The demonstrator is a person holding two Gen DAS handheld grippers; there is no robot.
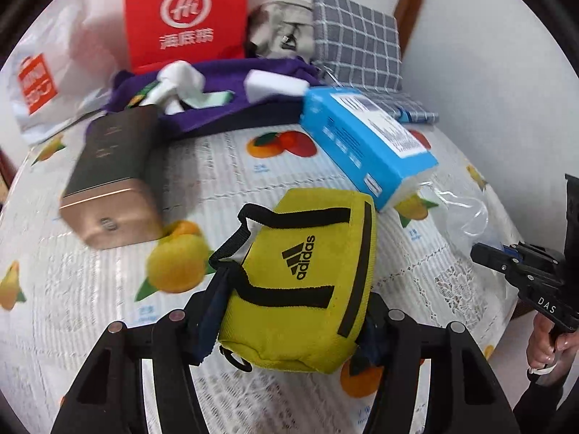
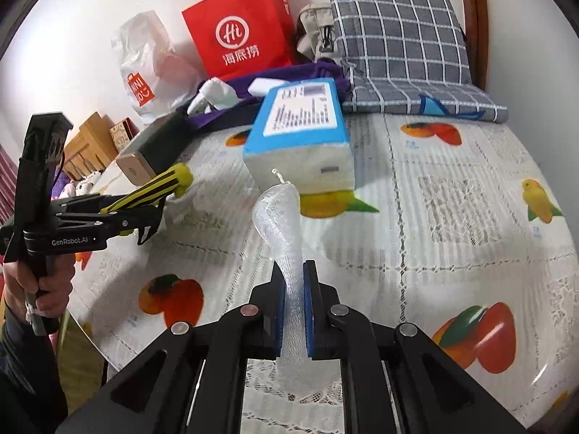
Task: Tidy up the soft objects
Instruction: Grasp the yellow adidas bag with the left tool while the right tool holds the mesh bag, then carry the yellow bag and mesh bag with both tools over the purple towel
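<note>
A yellow pouch (image 1: 304, 271) with black straps and a sports logo hangs just above the fruit-print tablecloth (image 1: 231, 181). My left gripper (image 1: 295, 307) is shut on it, its pads pressing both sides. The right wrist view shows that gripper (image 2: 144, 213) at the left with the pouch (image 2: 159, 184) sticking out of it. My right gripper (image 2: 294, 278) is shut on a strip of clear bubble wrap (image 2: 278, 217) that curls upward in front of it. At the right edge of the left wrist view, the right gripper (image 1: 481, 253) holds the wrap (image 1: 463, 213).
A blue tissue pack (image 2: 300, 126) lies mid-table, a dark box with a gold end (image 1: 108, 188) to its left. Behind are a purple cloth (image 1: 224, 83), a red paper bag (image 2: 242, 29), a white plastic bag (image 2: 148, 61), a beige bag (image 2: 315, 32) and a grey checked cushion (image 2: 398, 36).
</note>
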